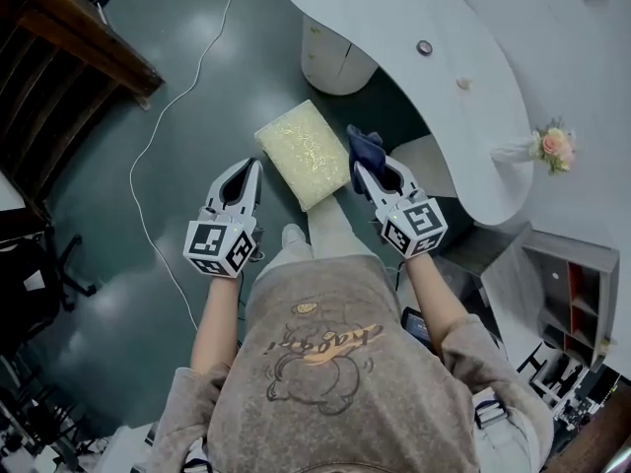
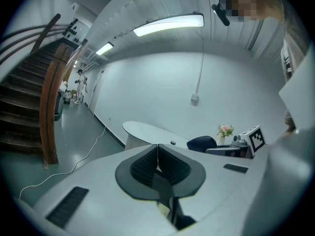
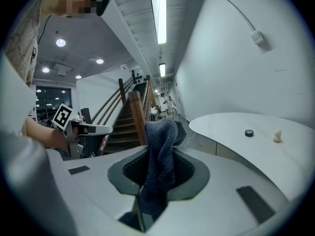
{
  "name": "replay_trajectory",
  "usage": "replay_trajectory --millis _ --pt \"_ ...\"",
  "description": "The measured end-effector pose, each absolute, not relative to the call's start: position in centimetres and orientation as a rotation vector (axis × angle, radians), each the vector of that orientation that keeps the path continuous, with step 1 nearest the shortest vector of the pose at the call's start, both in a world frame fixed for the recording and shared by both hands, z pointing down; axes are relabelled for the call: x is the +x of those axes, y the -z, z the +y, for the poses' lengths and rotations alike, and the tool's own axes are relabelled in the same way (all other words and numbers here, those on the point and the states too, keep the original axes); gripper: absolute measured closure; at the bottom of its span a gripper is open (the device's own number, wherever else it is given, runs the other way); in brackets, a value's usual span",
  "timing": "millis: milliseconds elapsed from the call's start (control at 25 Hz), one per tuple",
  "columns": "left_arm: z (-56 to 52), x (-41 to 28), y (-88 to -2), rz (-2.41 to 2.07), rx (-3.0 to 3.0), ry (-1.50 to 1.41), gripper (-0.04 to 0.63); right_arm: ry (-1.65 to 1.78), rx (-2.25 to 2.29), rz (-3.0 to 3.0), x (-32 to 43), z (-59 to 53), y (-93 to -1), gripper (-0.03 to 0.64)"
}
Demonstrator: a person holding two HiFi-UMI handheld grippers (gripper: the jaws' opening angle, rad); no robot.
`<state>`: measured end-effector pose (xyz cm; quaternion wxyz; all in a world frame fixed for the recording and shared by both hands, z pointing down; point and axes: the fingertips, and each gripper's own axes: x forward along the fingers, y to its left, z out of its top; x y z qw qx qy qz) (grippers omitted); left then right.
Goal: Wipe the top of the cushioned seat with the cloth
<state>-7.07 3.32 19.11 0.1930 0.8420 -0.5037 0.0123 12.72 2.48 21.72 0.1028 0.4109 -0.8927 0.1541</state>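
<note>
In the head view the cushioned seat, pale yellow and square, stands on the floor ahead of me. My right gripper is shut on a dark blue cloth, held just right of the seat's right edge. The cloth is bunched between the jaws in the right gripper view and sticks up past them. My left gripper hangs left of the seat, shut and empty; its jaws meet in the left gripper view. Both grippers point level, above the seat's height.
A curved white counter runs behind and right of the seat, carrying a small dark knob and pink flowers. A white cable trails over the dark floor at left. Wooden stairs stand far left.
</note>
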Motion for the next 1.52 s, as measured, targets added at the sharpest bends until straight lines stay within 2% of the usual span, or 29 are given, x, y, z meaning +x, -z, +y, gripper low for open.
replay_trajectory --millis 560,1520 --pt "-4.1 -7.0 -24.8 -1.450 2.294 -0.081 0.575 -0.460 1.070 -2.645 11.1 -7.7 -27.0 0.529" --pt "-12.4 -8.2 -41.4 -1.486 2.151 -0.142 0.577 -0.519 0.873 -2.551 8.6 -17.1 -45.8 0.528"
